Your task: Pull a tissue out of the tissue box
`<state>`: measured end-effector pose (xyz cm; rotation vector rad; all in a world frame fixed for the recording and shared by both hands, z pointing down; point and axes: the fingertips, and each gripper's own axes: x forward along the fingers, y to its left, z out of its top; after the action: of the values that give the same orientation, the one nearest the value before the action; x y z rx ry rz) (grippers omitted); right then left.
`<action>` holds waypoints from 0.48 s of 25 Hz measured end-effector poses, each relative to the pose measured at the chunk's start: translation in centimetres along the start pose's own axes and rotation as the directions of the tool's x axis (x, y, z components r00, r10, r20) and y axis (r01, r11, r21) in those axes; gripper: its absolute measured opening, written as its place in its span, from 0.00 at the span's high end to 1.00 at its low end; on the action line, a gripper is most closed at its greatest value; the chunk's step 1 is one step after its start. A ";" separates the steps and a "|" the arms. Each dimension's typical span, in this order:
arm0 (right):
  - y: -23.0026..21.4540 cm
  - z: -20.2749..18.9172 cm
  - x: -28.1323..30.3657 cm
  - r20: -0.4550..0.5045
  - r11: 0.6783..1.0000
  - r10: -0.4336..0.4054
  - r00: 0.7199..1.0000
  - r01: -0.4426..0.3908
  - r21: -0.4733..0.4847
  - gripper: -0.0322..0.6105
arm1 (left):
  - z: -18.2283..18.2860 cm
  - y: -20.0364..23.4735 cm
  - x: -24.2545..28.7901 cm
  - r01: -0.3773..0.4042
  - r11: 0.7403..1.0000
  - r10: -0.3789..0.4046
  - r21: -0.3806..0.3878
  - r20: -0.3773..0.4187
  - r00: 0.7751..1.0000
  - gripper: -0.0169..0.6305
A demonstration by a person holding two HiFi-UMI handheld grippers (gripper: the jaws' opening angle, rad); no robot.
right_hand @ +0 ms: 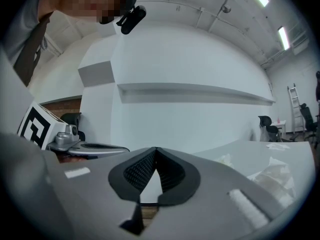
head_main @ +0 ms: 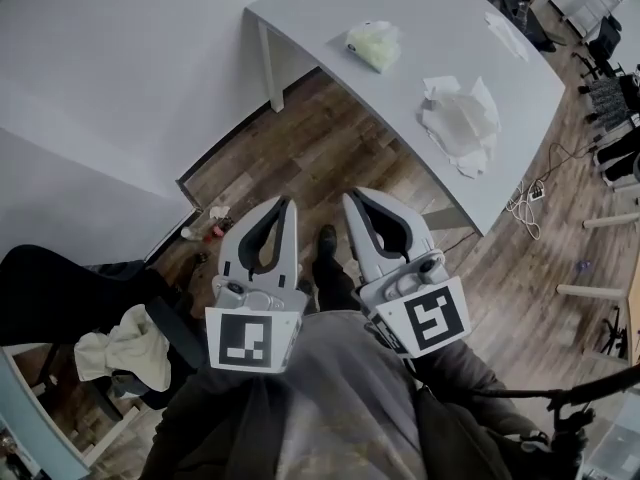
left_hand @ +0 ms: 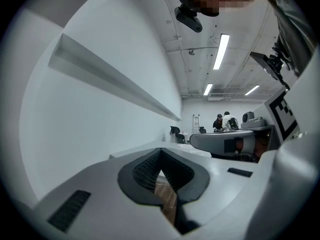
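Your left gripper and right gripper are both closed tip to tip with nothing between the jaws, held close to your body. The pale green tissue pack lies on the white table, well apart from both grippers. Its print is too small to read. Loose crumpled tissues lie near it.

white table, pale green tissue pack, white tissues, brown plank floor
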<state>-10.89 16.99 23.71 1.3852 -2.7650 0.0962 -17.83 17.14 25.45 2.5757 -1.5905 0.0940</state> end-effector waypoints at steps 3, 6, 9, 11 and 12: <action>-2.7 -0.7 2.3 -0.002 1.000 -0.021 1.000 0.021 -0.001 0.95 | -0.3 0.9 3.4 0.009 1.000 -0.009 0.005 -0.013 1.000 0.98; -6.0 -1.3 4.8 -0.005 0.999 -0.034 0.999 0.034 0.018 0.95 | -0.4 1.7 7.6 0.022 1.000 -0.022 0.013 -0.025 0.999 0.98; -10.2 -1.8 7.5 -0.003 0.997 -0.061 0.998 0.061 0.041 0.95 | -0.8 2.4 12.6 0.047 0.999 -0.046 0.023 -0.048 0.998 0.98; -13.3 -2.2 9.4 0.003 0.995 -0.077 0.997 0.077 0.061 0.95 | -1.1 2.6 16.3 0.070 0.997 -0.068 0.032 -0.070 0.995 0.98; -14.9 -2.4 10.3 0.002 0.994 -0.084 0.996 0.084 0.071 0.95 | -1.2 2.6 18.2 0.080 0.996 -0.077 0.030 -0.078 0.994 0.98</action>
<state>-5.12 0.05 27.35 1.5177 -2.7277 0.1895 -12.03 0.02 28.85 2.6223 -1.4720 0.2113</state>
